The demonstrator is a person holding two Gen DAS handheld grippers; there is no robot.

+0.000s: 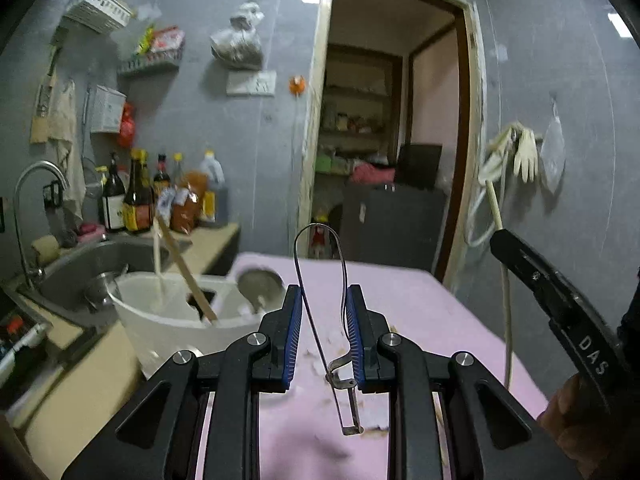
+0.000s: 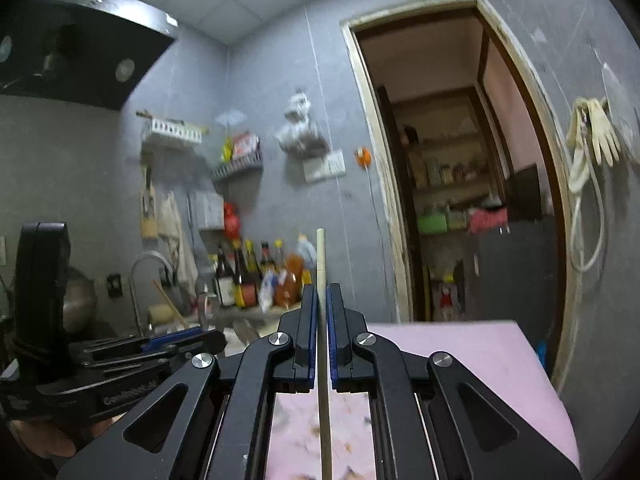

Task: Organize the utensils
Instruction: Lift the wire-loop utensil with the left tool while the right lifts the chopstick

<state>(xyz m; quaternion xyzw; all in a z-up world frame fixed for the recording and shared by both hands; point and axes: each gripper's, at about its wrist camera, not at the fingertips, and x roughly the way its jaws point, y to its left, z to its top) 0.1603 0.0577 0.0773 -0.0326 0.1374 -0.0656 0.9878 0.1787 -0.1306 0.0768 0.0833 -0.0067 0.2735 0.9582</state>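
While both tools are raised above the pink table cover (image 1: pixel 420 300), I keep each grip firm. At far left stands the white plastic utensil holder (image 1: pixel 168 320), beside the steel sink (image 1: pixel 72 276), already holding a wooden chopstick (image 1: pixel 188 272). My left gripper (image 1: pixel 322 320) is clamped on a bent-wire metal peeler (image 1: pixel 320 292); I should lower it upright into a free slot. My right gripper (image 2: pixel 322 320) is pinched tight on a pale wooden chopstick (image 2: pixel 321 256), to follow. "DAS" is legible on the right tool's body; bottle labels are too blurred.
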